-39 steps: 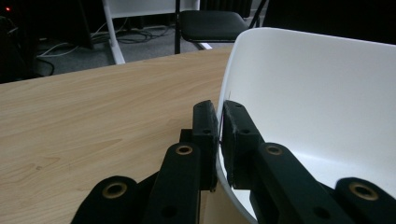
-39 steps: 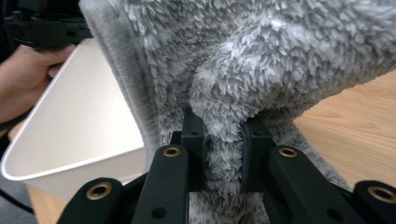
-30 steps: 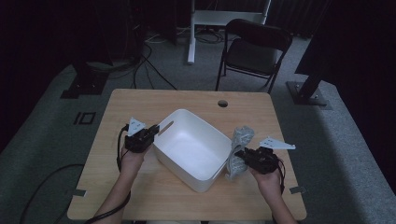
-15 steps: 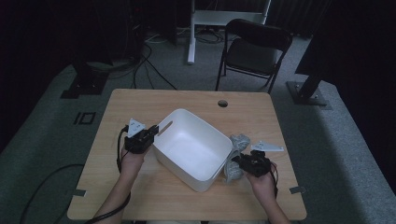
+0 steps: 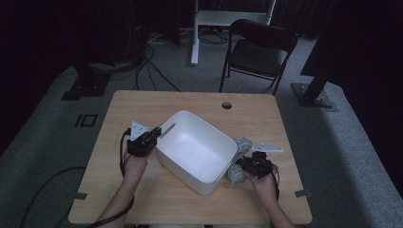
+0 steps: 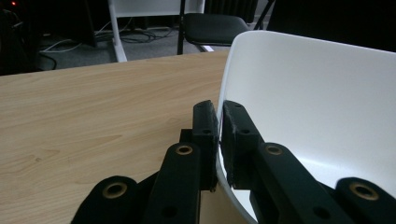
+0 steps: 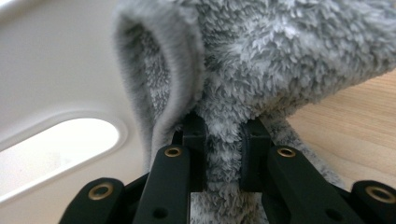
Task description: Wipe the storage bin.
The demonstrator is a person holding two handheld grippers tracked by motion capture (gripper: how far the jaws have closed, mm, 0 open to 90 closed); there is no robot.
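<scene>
Wooden table (image 5: 142,199), dim room, black folding chair (image 5: 259,52) at upper centre of the high view. White bin (image 5: 195,149), mid-frame, angled. Left gripper (image 5: 151,137) clamped on the bin's left rim. Right gripper (image 5: 242,165), lower right, clamped on grey fleece cloth (image 7: 280,56) against the bin's right wall.

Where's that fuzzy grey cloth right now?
In the high view the fuzzy grey cloth lies on the table, against the white bin's right outer wall, pinched by the right tongs.
</scene>
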